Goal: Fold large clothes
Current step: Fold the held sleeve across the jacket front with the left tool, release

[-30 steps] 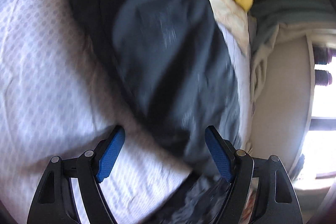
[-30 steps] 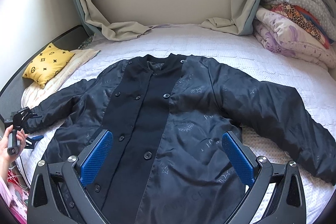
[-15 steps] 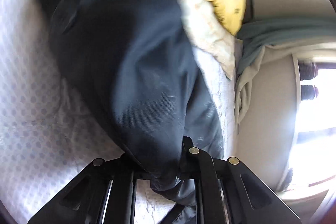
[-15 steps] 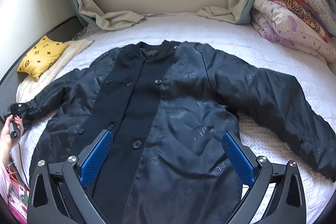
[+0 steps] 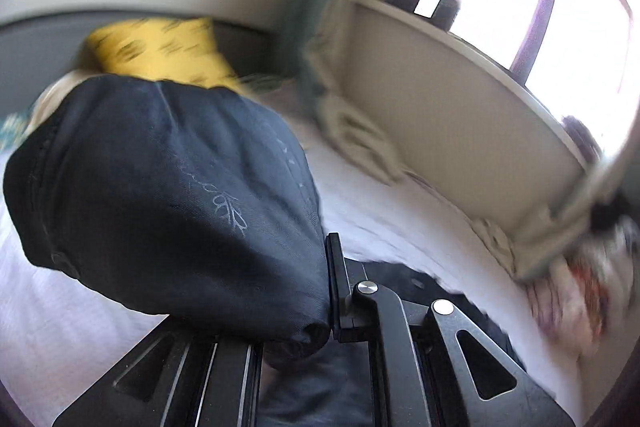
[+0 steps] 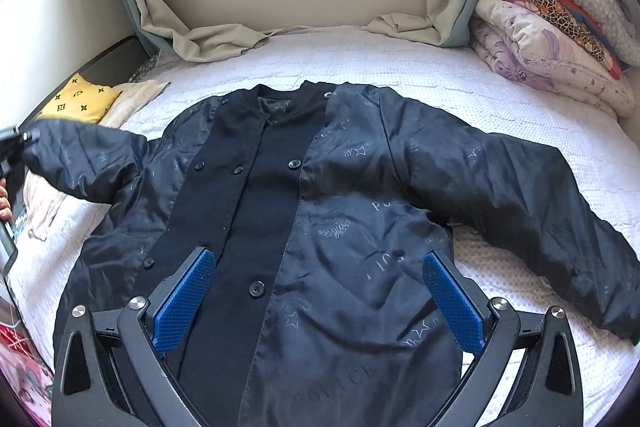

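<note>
White-quilted bed (image 6: 400, 67) carries your black jacket (image 6: 320, 227) spread flat, its sleeve cuff (image 5: 304, 331) pinched in your left gripper (image 5: 330, 327) beside the yellow pillow (image 6: 76, 101), right gripper (image 6: 316, 303) spread above the hem.

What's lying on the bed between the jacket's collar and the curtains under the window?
Nothing: in the right wrist view only bare white bedspread runs from the jacket collar to the curtains.
</note>
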The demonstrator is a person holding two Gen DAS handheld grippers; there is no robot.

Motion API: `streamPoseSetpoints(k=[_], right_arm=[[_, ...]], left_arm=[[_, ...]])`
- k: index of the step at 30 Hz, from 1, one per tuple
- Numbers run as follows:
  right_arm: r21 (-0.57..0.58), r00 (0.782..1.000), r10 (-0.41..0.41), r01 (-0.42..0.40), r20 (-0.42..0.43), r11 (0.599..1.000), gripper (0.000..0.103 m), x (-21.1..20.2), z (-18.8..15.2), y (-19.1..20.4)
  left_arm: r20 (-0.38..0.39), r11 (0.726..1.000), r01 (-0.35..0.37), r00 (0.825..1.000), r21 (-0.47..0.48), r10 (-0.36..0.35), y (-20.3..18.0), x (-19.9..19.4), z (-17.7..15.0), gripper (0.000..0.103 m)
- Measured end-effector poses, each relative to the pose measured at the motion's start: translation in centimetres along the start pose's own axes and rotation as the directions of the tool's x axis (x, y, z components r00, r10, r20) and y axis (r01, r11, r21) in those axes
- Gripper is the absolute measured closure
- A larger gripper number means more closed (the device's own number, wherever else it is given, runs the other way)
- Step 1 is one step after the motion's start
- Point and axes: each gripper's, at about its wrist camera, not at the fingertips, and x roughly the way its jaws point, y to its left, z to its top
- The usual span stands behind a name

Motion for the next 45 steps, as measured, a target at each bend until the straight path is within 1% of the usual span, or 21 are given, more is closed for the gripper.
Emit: streamPoseSetpoints(k=[3,7,9,14,15,16,17,19,21,24,27,29,30,33,35,37,39,41,42,44,45], right_arm=[[0.002,1.000,-0.011,0.011,0.000,1.000,0.000,0.3,0.2,0.1],[0.007,0.999,-0.039,0.039,0.004,0.999,0.000,0.6,0.3,0.0],[0.015,0.999,-0.046,0.046,0.003,0.999,0.000,0.7,0.4,-0.2],[0.030,0.998,-0.062,0.061,0.014,0.998,0.000,0.5,0.7,-0.7],[0.032,0.998,-0.062,0.061,0.016,0.998,0.000,0.5,0.7,-0.7],[0.036,0.998,-0.062,0.062,0.017,0.997,0.000,0.4,0.8,-0.8],[0.038,0.998,-0.062,0.062,0.016,0.997,0.000,0.4,0.7,-0.9],[0.050,0.998,-0.055,0.055,0.004,0.997,0.000,0.6,0.8,-1.2],[0.070,0.999,-0.039,0.039,-0.011,0.997,0.000,0.9,0.7,-1.5],[0.122,0.999,-0.004,0.009,-0.041,0.992,0.000,1.6,0.6,-2.3],[0.140,0.999,0.000,0.007,-0.051,0.990,0.000,2.0,0.7,-2.6],[0.126,0.999,-0.019,0.024,-0.039,0.992,0.003,1.9,0.9,-2.4],[0.115,0.999,-0.025,0.028,-0.030,0.993,0.005,1.8,1.0,-2.2],[0.066,0.999,-0.033,0.033,-0.005,0.997,0.009,1.5,1.3,-1.2],[0.043,0.999,-0.034,0.034,0.000,0.999,0.011,1.7,1.3,-0.7],[0.021,0.999,-0.040,0.040,-0.008,0.999,0.013,2.1,1.1,0.0],[0.014,0.999,-0.041,0.041,-0.019,0.999,0.014,2.6,0.9,0.4],[0.008,0.999,-0.037,0.038,-0.031,0.999,0.014,3.0,0.7,1.0],[-0.001,0.999,-0.036,0.036,-0.038,0.999,0.014,3.1,0.5,1.5],[-0.014,0.999,-0.026,0.026,-0.042,1.000,0.014,3.0,0.3,2.3],[-0.026,0.999,-0.009,0.008,-0.038,1.000,0.014,2.7,0.2,3.4]], left_arm=[[-0.049,0.987,0.086,0.996,0.134,-0.080,-5.9,0.9,-2.3,0.090],[-0.194,0.936,0.190,0.972,0.297,-0.135,-11.4,2.7,-8.3,0.089],[-0.309,0.899,0.245,0.942,0.363,-0.131,-13.6,4.9,-12.1,0.089],[-0.503,0.854,0.291,0.863,0.431,-0.040,-15.1,8.3,-19.5,0.086],[-0.529,0.847,0.291,0.848,0.444,-0.014,-15.1,8.8,-20.8,0.080],[-0.541,0.842,0.289,0.841,0.455,0.003,-15.3,9.0,-21.5,0.069],[-0.544,0.835,0.291,0.839,0.467,0.012,-15.4,8.9,-22.2,0.064],[-0.539,0.813,0.292,0.841,0.505,0.033,-16.1,8.4,-22.4,0.034],[-0.564,0.797,0.315,0.825,0.516,0.039,-17.1,7.3,-22.3,0.013],[-0.579,0.781,0.329,0.814,0.531,0.051,-17.7,5.3,-22.0,0.013],[-0.615,0.764,0.360,0.787,0.536,0.061,-17.4,2.8,-21.5,0.013],[-0.652,0.778,0.392,0.758,0.491,0.029,-16.4,1.1,-20.4,0.013],[-0.680,0.797,0.413,0.733,0.440,-0.004,-15.8,0.3,-19.4,0.013],[-0.710,0.836,0.431,0.700,0.340,-0.072,-13.8,-1.4,-17.1,0.013],[-0.728,0.837,0.444,0.681,0.321,-0.082,-12.7,-2.0,-16.3,0.013],[-0.718,0.832,0.451,0.689,0.323,-0.095,-11.7,-2.6,-15.9,0.013],[-0.690,0.828,0.445,0.717,0.341,-0.101,-10.5,-3.1,-15.4,0.013],[-0.699,0.815,0.464,0.707,0.347,-0.106,-10.1,-3.0,-15.0,0.013],[-0.687,0.811,0.475,0.715,0.341,-0.129,-9.7,-3.1,-14.2,0.013],[-0.616,0.837,0.431,0.773,0.337,-0.150,-8.6,-3.1,-12.0,0.013],[-0.557,0.865,0.378,0.818,0.330,-0.145,-7.6,-3.0,-10.5,0.013]])
